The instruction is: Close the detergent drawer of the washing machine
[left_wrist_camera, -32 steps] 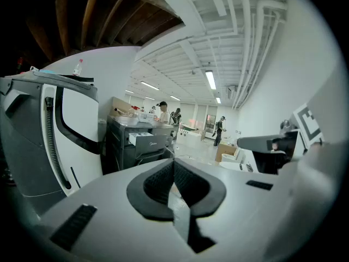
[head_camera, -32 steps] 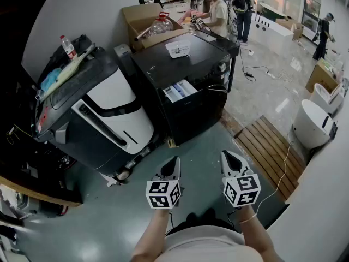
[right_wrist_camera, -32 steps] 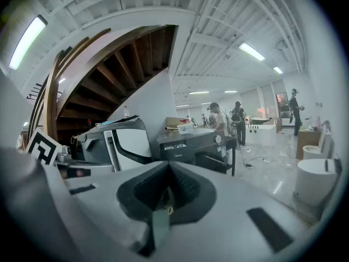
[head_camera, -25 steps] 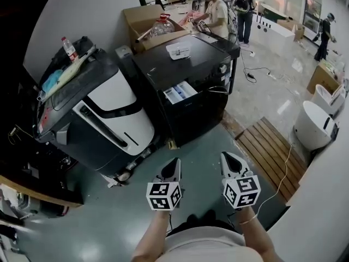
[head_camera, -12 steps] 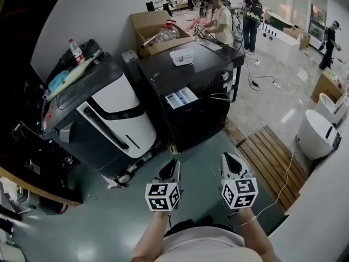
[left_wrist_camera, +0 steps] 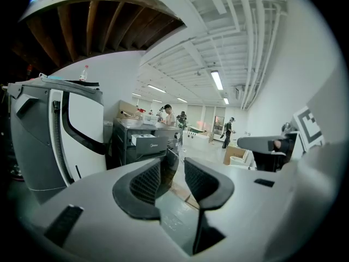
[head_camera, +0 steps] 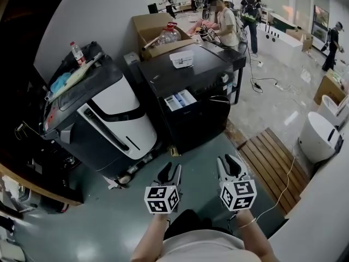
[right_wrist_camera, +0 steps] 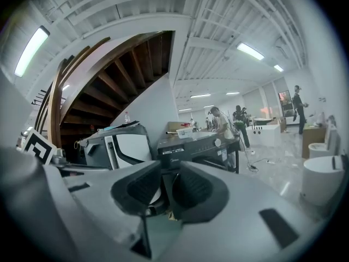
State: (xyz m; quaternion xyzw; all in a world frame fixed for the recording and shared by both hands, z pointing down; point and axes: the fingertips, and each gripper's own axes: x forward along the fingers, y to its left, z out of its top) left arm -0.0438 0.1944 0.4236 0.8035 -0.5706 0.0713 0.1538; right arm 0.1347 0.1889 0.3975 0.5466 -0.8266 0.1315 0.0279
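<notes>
— Your left gripper (head_camera: 170,171) is opening its jaws right now, with nothing between them. Your right gripper (head_camera: 229,162) has its jaws parted too, and they are empty.

— Where's the drawer from there?

— The detergent drawer (head_camera: 180,99) sticks out near the top left of the black washing machine (head_camera: 202,113). That puts it at 12 o'clock from your left gripper and about 11 from your right, well apart from both. I'd judge the left one nearer and better lined up.

— Which way does it slide?

— Its long axis runs roughly along your 12-to-6 line, with the pulled-out end towards you. So the push should go towards 12.

— Anything in it?

— You can see pale compartments with blue parts. Whether they hold anything can't be told from here. Beyond the machine, at about 12, a cardboard box (head_camera: 144,24) holds a big water bottle (head_camera: 168,35).
</notes>
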